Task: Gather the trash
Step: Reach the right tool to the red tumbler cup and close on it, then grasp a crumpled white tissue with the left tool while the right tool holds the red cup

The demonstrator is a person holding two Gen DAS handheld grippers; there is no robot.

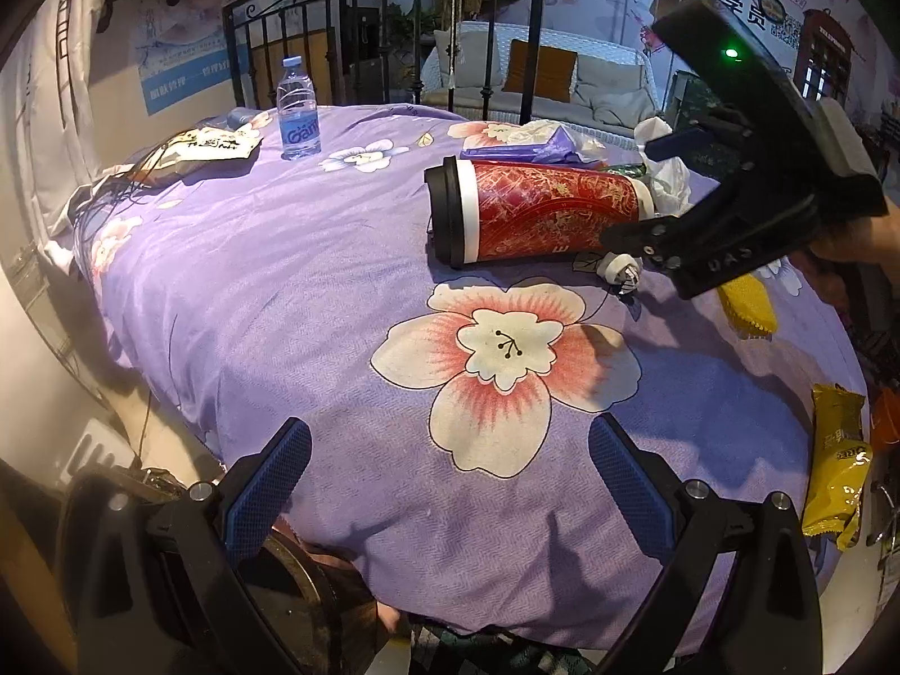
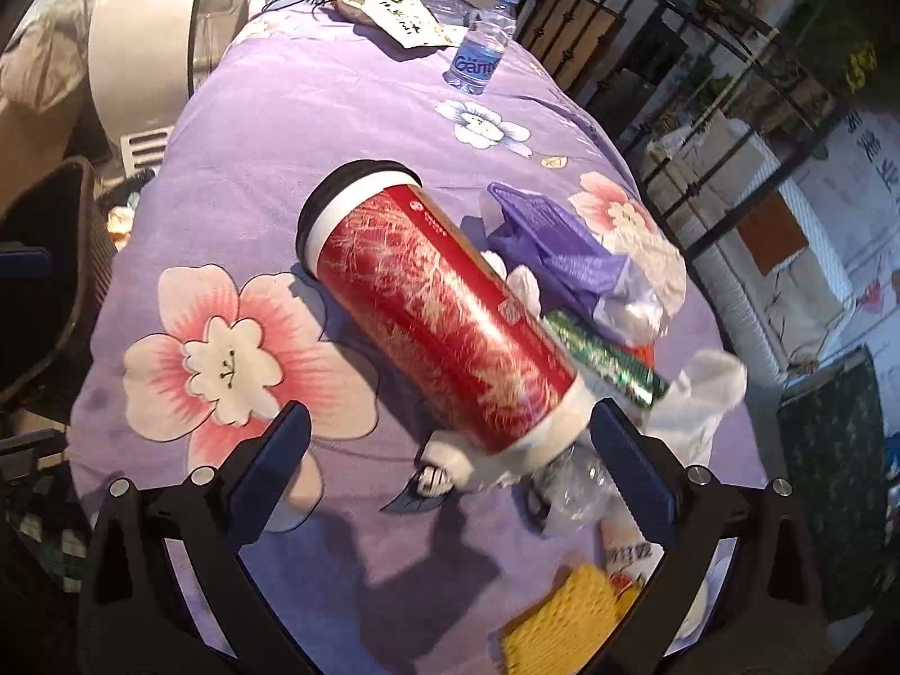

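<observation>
A big round table wears a purple cloth (image 1: 253, 292) with pink and white flowers on it. In the middle lies a tall red cup (image 1: 540, 211) on its side, with its black lid pointing toward the water bottle (image 1: 298, 109), which stands up straight at the far edge. Near the bottle lies a flat paper packet (image 1: 216, 143) with black writing. Behind the red cup sits a purple bag (image 2: 562, 250), crumpled, with white tissue (image 2: 706, 394) beside it and a shiny green wrapper (image 2: 604, 357) lying along the cup's far side. The right gripper (image 2: 450, 464) hangs just over the white bottom end of the cup, its blue fingers spread wide with nothing between them but the cup's end and a small white scrap (image 2: 444, 464) under it. A yellow spongy piece (image 2: 568, 613) lies close to that gripper. The left gripper (image 1: 450, 475) floats over the near side of the cloth, its fingers wide apart too and holding nothing. A yellow snack wrapper (image 1: 835, 467) lies at the table's right edge.
</observation>
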